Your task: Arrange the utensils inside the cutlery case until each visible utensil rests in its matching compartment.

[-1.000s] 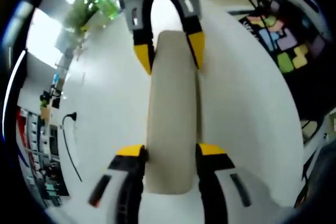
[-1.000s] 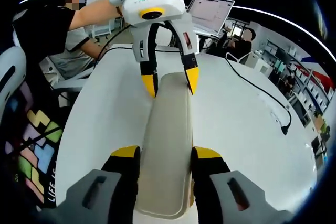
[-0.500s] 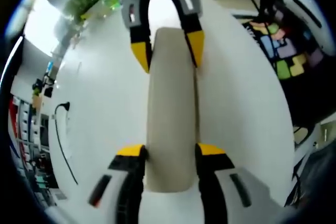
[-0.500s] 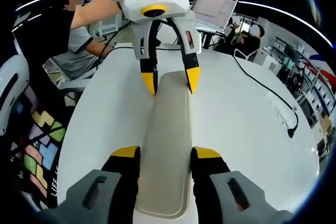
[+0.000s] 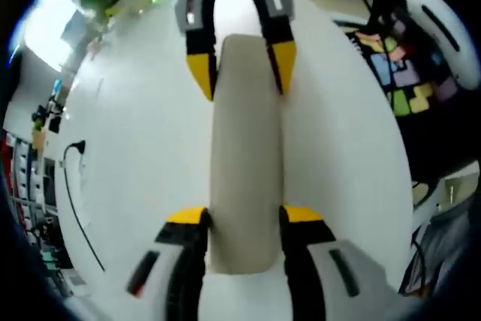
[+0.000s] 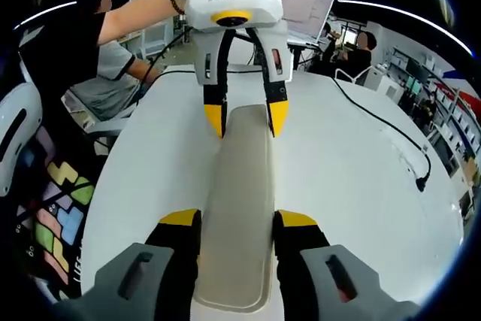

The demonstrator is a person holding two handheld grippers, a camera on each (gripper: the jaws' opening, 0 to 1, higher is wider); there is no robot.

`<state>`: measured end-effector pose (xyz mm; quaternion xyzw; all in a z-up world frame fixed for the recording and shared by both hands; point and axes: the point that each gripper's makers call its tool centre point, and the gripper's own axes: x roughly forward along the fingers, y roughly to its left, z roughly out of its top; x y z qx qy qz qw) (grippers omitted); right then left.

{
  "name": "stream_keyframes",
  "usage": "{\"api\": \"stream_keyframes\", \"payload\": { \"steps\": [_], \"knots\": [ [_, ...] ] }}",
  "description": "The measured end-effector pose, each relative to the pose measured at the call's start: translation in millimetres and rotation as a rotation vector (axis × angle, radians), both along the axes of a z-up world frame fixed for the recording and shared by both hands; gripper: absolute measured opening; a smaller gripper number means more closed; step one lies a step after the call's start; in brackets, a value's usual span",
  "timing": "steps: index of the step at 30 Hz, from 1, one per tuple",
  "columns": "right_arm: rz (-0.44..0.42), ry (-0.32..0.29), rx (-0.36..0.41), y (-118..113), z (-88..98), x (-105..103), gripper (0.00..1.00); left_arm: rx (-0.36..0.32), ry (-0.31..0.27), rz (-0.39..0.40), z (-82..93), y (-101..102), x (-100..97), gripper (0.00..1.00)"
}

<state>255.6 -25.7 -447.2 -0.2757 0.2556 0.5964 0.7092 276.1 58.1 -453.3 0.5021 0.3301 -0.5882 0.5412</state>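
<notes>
White bench point(image 6: 353, 178) beneath; cutlery case point(image 6: 240, 201) lying lengthwise between 2 grippers – left gripper point(image 5: 242, 219), right gripper point(image 6: 237, 223) – jaws of each clamped on opposite ends.

The beige cutlery case point(image 6: 239, 208) looked matt, smooth plastic; the white table point(image 6: 346, 178) was smooth, faintly glossy

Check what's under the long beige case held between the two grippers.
Under the long beige plastic case lies the white table. Both grippers clamp its ends, the right gripper near, the left gripper far. The case appears closed, so any utensils inside are covered, as is its underside.
</notes>
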Motion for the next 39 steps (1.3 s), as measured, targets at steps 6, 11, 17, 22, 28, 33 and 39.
{"api": "stream_keyframes", "payload": {
  "steps": [6, 11, 17, 22, 28, 33, 39],
  "knots": [
    [-0.022, 0.010, 0.029, -6.8, 3.4, 4.5, 0.38, 0.002, 0.073, 0.032, -4.0, -1.0, 3.4, 0.40],
    [-0.050, 0.002, 0.033, -15.5, 8.9, 9.2, 0.36, -0.003, 0.143, 0.060, -6.9, -0.5, 5.5, 0.41],
    [-0.072, 0.035, 0.033, -23.7, 6.4, 6.8, 0.35, -0.018, 0.202, 0.093, -12.2, 0.2, 6.0, 0.43],
    [-0.100, 0.033, 0.012, -29.7, 9.8, 8.7, 0.25, -0.008, 0.233, 0.097, -15.7, -0.5, 5.8, 0.44],
    [-0.145, 0.100, -0.087, -48.0, 9.4, 1.0, 0.17, -0.002, 0.264, 0.137, -16.1, -0.9, 5.0, 0.44],
    [-0.176, 0.113, -0.138, -53.5, 6.0, 6.1, 0.17, 0.003, 0.279, 0.156, -16.5, -1.6, 2.3, 0.43],
    [-0.244, 0.186, -0.154, -54.2, 7.8, 21.2, 0.10, 0.000, 0.306, 0.176, -16.8, -3.0, -3.8, 0.43]
  ]
}}
